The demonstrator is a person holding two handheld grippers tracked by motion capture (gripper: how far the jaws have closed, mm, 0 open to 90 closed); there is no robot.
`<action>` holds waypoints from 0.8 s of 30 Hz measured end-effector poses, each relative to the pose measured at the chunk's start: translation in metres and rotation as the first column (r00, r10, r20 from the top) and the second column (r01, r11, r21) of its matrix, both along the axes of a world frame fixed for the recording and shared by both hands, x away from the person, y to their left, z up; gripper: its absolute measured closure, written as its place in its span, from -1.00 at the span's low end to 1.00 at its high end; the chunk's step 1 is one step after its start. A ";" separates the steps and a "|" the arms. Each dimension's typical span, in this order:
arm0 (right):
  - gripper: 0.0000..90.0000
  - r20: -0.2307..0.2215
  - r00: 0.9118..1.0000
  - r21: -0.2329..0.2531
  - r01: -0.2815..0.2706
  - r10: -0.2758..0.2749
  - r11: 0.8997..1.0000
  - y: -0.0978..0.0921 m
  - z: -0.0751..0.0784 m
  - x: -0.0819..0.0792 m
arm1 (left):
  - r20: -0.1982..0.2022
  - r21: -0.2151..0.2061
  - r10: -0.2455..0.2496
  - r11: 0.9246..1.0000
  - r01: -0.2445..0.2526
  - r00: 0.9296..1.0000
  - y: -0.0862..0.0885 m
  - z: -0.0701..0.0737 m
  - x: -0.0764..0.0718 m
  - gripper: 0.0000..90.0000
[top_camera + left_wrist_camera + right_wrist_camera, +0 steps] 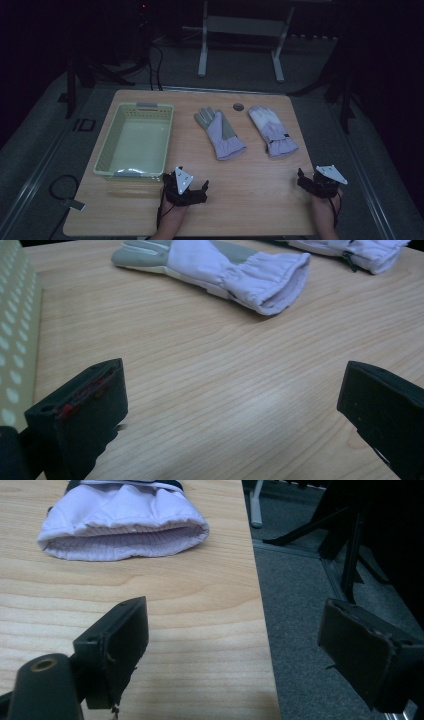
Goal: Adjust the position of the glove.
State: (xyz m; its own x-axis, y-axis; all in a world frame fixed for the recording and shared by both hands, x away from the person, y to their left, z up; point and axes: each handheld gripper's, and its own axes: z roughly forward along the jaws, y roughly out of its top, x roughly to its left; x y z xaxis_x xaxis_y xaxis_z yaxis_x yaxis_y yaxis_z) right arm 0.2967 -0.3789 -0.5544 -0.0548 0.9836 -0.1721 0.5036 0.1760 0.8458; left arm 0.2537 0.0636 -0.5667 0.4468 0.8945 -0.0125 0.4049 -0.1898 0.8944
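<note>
Grippers: left (192,187) and right (312,181) both spread, empty, resting on table (250,200); gloves (220,132) (272,131) at 12 o'clock; basket (107,155) at 10.

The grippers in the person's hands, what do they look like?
Each is a black, chunky tool with two flat, blocky jaws. The left gripper and the right gripper both carry a grey three-cornered plate on top, and a thin black cable trails from each towards the wrist. In the left gripper view, one jaw of the left gripper has a bit of red along its inner edge. No sleeves can be seen on the forearms.
</note>
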 end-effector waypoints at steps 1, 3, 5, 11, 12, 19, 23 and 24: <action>-0.72 -0.001 1.000 -0.001 0.004 -0.004 1.000 0.000 0.000 0.000 | 0.002 0.005 0.001 1.000 -0.001 1.000 -0.001 0.000 0.000 -1.00; -0.72 -0.029 1.000 0.005 0.012 -0.012 1.000 0.000 -0.001 0.002 | 0.002 0.005 0.000 1.000 0.000 1.000 -0.001 0.000 0.000 -1.00; -0.72 -0.029 1.000 0.005 0.012 -0.012 1.000 0.000 -0.001 0.002 | 0.000 0.003 0.002 1.000 -0.002 1.000 -0.001 0.000 0.000 -1.00; -0.73 -0.030 0.999 0.023 0.017 -0.016 1.000 -0.002 0.000 0.001 | 0.001 0.008 0.005 1.000 -0.005 1.000 -0.001 0.000 0.000 -1.00; -0.73 -0.028 0.999 0.025 0.019 -0.018 1.000 -0.003 0.001 0.001 | 0.000 0.007 0.004 1.000 -0.004 1.000 -0.001 0.000 0.000 -1.00; -0.74 0.002 1.000 0.041 0.027 -0.028 0.999 -0.008 0.012 0.002 | -0.005 0.007 0.001 1.000 -0.001 1.000 -0.001 0.000 0.000 -1.00; -0.75 0.035 0.999 0.046 0.008 -0.010 0.999 -0.009 0.033 0.006 | -0.002 0.007 0.000 1.000 0.000 1.000 -0.001 0.000 0.000 -1.00; -0.75 0.047 0.999 0.044 0.006 -0.008 0.999 -0.009 0.038 0.007 | -0.004 0.004 -0.001 1.000 0.001 1.000 -0.001 0.000 0.000 -1.00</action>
State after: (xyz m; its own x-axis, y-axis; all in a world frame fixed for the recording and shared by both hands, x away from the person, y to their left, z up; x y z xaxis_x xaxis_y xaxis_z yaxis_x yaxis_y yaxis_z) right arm 0.3033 -0.3879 -0.5159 -0.0406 0.9906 -0.1306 0.4639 0.1344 0.8756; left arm 0.2534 0.0628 -0.5667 0.4480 0.8940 -0.0104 0.4083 -0.1942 0.8920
